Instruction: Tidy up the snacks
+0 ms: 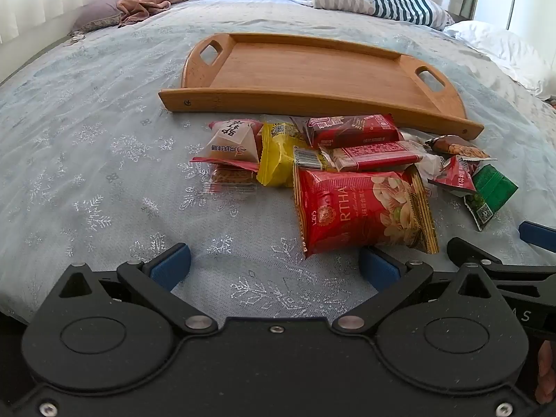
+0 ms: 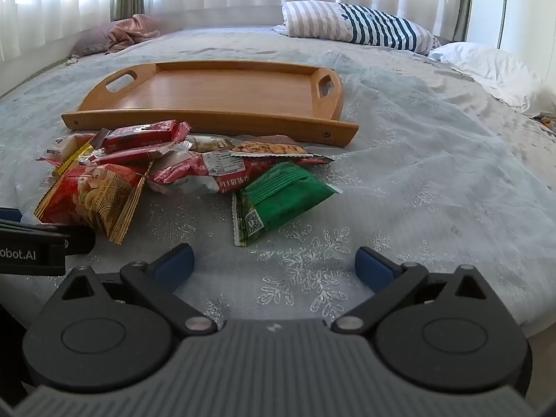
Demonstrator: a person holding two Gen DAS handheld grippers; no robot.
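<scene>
A wooden tray (image 1: 312, 69) (image 2: 215, 93) with nothing in it lies on the bed. In front of it is a pile of snack packets: a big red nut bag (image 1: 361, 208) (image 2: 90, 198), a green packet (image 1: 491, 191) (image 2: 281, 198), red bars (image 1: 354, 128) (image 2: 142, 135), a yellow packet (image 1: 278, 156) and a white-and-pink packet (image 1: 232, 139). My left gripper (image 1: 274, 267) is open and empty, just short of the red nut bag. My right gripper (image 2: 274, 267) is open and empty, just short of the green packet.
The bed has a pale snowflake cover (image 2: 417, 173). A striped pillow (image 2: 354, 27) and a white pillow (image 2: 486, 69) lie at the far right, a pink cloth (image 1: 149, 3) at the far left. Curtains hang behind.
</scene>
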